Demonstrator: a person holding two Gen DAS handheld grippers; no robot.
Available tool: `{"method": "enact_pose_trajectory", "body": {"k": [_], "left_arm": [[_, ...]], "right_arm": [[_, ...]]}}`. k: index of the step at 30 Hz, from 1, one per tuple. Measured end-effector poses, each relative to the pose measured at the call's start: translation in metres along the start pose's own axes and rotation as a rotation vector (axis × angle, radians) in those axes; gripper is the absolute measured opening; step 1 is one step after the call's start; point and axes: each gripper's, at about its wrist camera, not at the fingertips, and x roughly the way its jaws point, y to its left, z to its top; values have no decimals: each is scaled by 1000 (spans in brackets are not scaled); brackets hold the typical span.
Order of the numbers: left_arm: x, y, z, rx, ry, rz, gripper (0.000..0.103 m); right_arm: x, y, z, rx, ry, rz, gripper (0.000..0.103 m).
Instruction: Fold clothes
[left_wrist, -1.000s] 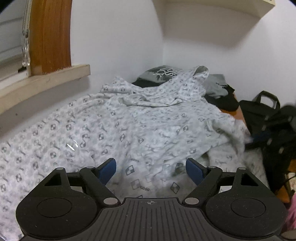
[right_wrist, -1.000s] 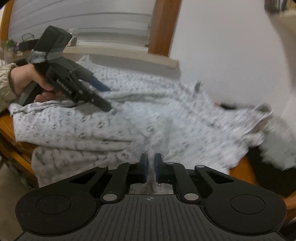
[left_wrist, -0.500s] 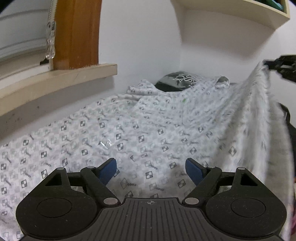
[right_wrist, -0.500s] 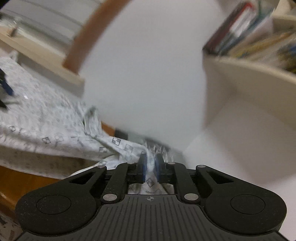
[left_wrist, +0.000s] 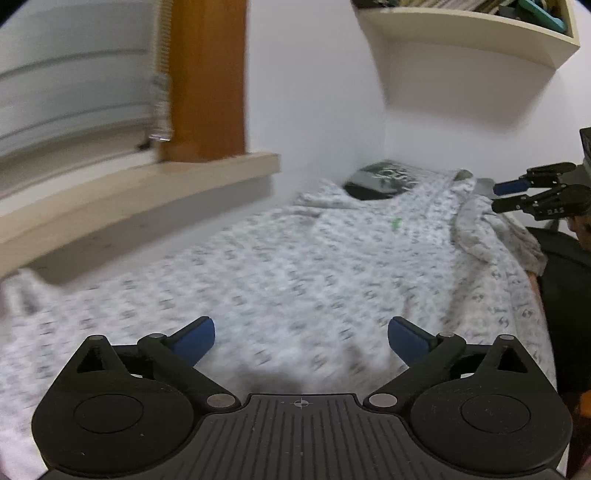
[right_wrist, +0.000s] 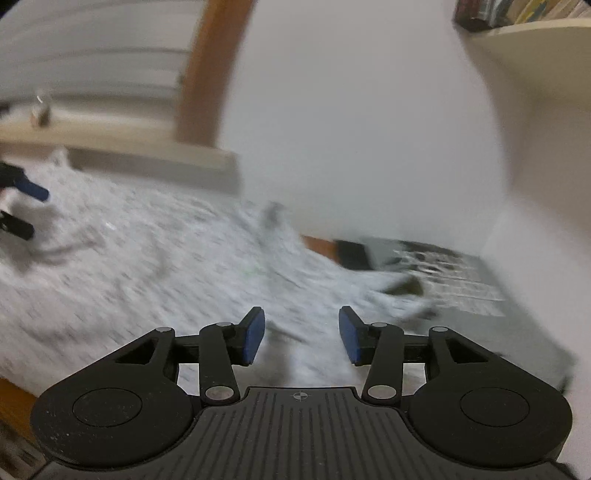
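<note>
A white garment with a small grey checker print (left_wrist: 314, 273) lies spread over the wooden surface, its right edge folded in a thick ridge. My left gripper (left_wrist: 301, 338) hovers over the near part of it, jaws opening wide, nothing between the blue pads. My right gripper (right_wrist: 301, 334) is above the far end of the same garment (right_wrist: 147, 266), its jaws opening; the cloth lies below them and the pads do not press on it. The right gripper (left_wrist: 496, 195) also shows at the right edge of the left wrist view, and the left gripper (right_wrist: 27, 210) at the left edge of the right wrist view.
A dark folded garment with a grey print (right_wrist: 443, 273) lies in the corner by the wall. A wooden window sill (left_wrist: 140, 199) runs along the left. A cream shelf with books (left_wrist: 472, 33) hangs above. A black bag (left_wrist: 565, 302) sits at the right.
The right gripper, shut on a pinch of the cloth and holding it up, has opened and the cloth has dropped flat. The left jaws have spread wider. Both hands have shifted.
</note>
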Motion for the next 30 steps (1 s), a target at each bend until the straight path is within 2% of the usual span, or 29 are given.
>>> {"method": "enact_pose_trajectory", "body": {"k": [4, 7, 8, 9, 11, 13, 15, 17, 19, 22, 25, 29, 30], "left_arm": [[-33, 25, -14, -20, 4, 87, 102], [-53, 45, -30, -39, 30, 120, 96], [-58, 50, -35, -42, 48, 127, 89], [-62, 55, -40, -40, 64, 136, 73], [-68, 63, -48, -43, 101, 123, 50], [-72, 66, -52, -45, 125, 101, 49], [-74, 69, -56, -40, 154, 78, 39], [-73, 68, -61, -30, 170, 78, 38], [-74, 73, -63, -47, 171, 76, 37], [-76, 78, -66, -27, 164, 117, 37], [-74, 95, -67, -51, 157, 156, 37], [-73, 113, -65, -70, 155, 203, 37], [-72, 116, -64, -73, 157, 212, 37]], "right_arm": [[26, 44, 7, 9, -2, 204, 44], [44, 95, 13, -50, 9, 324, 44], [49, 113, 16, -75, 12, 367, 43], [54, 131, 20, -99, 16, 410, 43], [60, 164, 30, -145, 18, 477, 43], [60, 190, 41, -190, 19, 530, 43], [62, 216, 48, -237, 31, 583, 43], [62, 235, 54, -271, 41, 630, 43], [64, 254, 58, -295, 49, 660, 43], [71, 279, 62, -339, 78, 694, 43], [77, 301, 72, -368, 69, 713, 43], [94, 327, 91, -419, 29, 679, 40], [101, 332, 97, -422, 23, 646, 32]]}}
